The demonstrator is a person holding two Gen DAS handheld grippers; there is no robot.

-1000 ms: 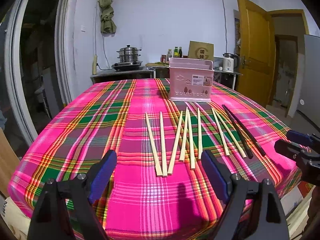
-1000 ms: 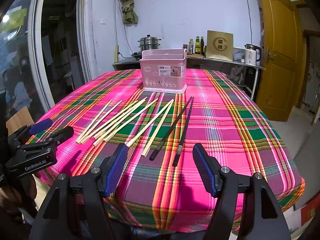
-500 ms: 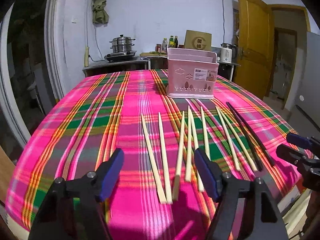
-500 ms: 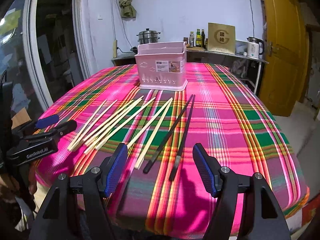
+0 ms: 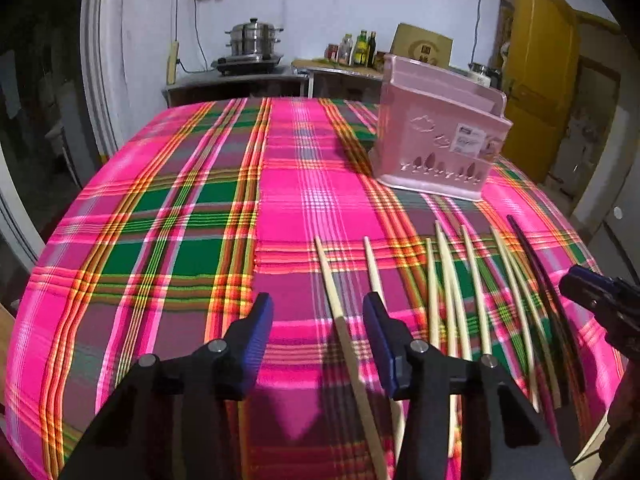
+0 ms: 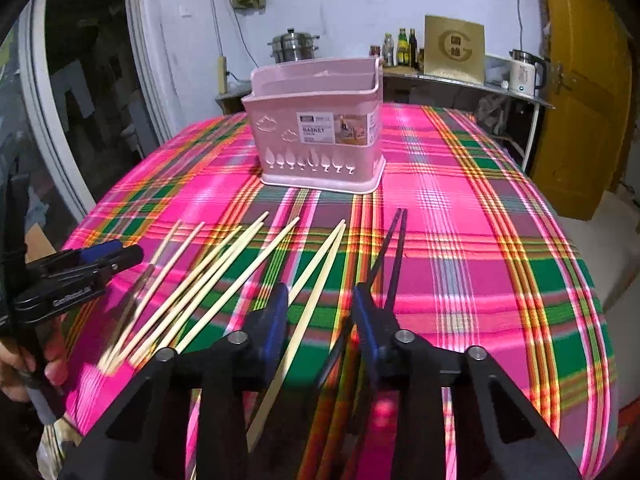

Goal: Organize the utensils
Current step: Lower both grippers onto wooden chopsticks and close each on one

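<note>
Several pale wooden chopsticks [image 5: 448, 288] and two black chopsticks [image 5: 540, 276] lie side by side on the pink plaid tablecloth [image 5: 200, 216]. A pink plastic utensil basket [image 5: 436, 144] stands behind them. My left gripper [image 5: 318, 322] is open, low over the leftmost wooden chopstick [image 5: 340, 320], which runs between its fingers. My right gripper [image 6: 320, 306] is open, straddling a pair of wooden chopsticks [image 6: 316, 264], with the black chopsticks [image 6: 390, 256] by its right finger. The basket [image 6: 320, 136] also shows in the right wrist view.
A counter behind the table holds a steel pot [image 5: 252, 36], bottles [image 5: 362, 46], a kettle [image 6: 524, 72] and a gold box [image 6: 454, 48]. A yellow door [image 5: 548, 92] stands at the right. The table edge lies near both grippers.
Both grippers have moved forward and down over the chopsticks. Their jaws have narrowed but remain open. The chopsticks and basket have not moved.
</note>
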